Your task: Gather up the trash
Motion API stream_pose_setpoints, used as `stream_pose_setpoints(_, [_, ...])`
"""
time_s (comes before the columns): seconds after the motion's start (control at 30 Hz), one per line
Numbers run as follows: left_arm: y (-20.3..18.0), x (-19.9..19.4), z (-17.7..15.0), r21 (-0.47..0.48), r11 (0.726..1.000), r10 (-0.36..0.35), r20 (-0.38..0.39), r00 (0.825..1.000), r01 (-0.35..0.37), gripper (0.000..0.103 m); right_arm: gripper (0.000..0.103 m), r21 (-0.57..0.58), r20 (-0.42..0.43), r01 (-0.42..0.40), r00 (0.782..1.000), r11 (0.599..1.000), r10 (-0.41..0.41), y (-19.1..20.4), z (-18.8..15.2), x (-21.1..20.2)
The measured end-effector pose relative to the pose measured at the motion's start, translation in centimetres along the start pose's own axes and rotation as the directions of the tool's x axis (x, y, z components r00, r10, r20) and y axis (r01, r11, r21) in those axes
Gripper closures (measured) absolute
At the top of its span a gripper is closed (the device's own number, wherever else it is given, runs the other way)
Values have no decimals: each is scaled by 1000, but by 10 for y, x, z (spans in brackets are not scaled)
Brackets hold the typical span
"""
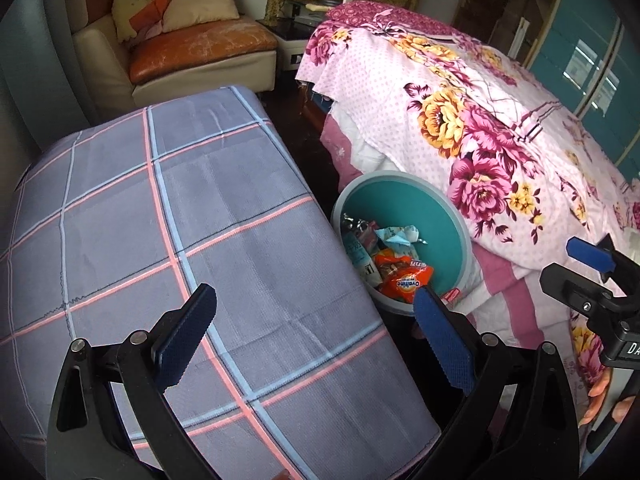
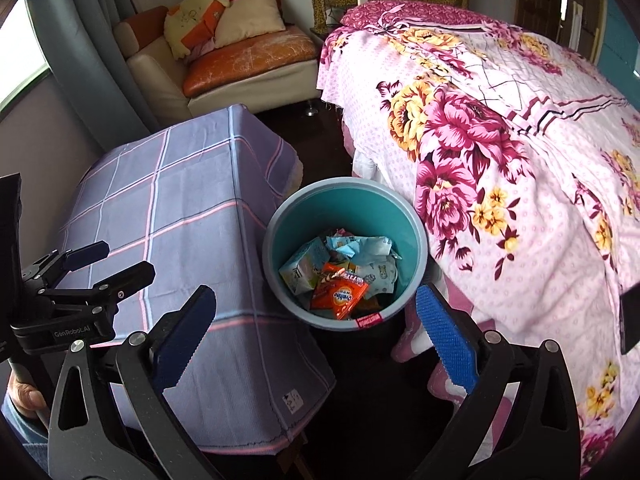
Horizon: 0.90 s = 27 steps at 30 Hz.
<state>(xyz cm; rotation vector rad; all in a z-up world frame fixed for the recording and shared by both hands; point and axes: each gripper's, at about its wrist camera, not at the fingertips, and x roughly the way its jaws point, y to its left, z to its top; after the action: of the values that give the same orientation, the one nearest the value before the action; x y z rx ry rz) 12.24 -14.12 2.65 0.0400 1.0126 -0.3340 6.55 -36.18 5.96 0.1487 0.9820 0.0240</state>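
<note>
Both tools stand spread with nothing between the pads: left tool (image 1: 314, 334) over the near edge of the checked desk (image 1: 160, 220), right tool (image 2: 316, 330) just above and short of the bin. Trash sits inside a teal bin (image 2: 416, 236) on the floor, wedged between the desk's draped cloth and the floral bed (image 2: 500, 160). Topmost is an orange Ovaltine sachet (image 2: 340, 294), glossy foil, creased, lying flat on the heap; beside it a pale blue drink carton (image 2: 300, 270), partly crushed, and crumpled light-blue wrappers (image 2: 360, 246) toward the far wall of the bin. Judgement: all of it light, thin and springy; foil likely slick against the ribbed pads, so pinch a sachet at a sealed edge or a raised corner rather than the flat face. Carton is stiffer; take it across a folded ridge, gently, since it may dent or drip. Wrappers will collapse under any squeeze and hold fine. Desk top shows no loose litter in either view; bed cover likewise bare where visible. Bin itself looks like rigid plastic with a rolled grey rim, graspable at the rim if it needs shifting. A person's fingers (image 1: 600, 404) show at the right tool's handle.
</note>
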Motion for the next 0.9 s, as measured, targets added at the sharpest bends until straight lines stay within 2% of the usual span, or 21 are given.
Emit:
stream_pose_setpoints(0.43, [3, -20, -23, -9, 999, 32, 31, 999, -32, 4, 7, -32, 25, 32, 999, 999, -31, 10, -25, -18])
stream_pose_setpoints(0.9, [9, -14, -26, -14, 998, 60, 25, 998, -59, 4, 7, 1, 8, 27, 1000, 1000, -27, 4, -26, -5])
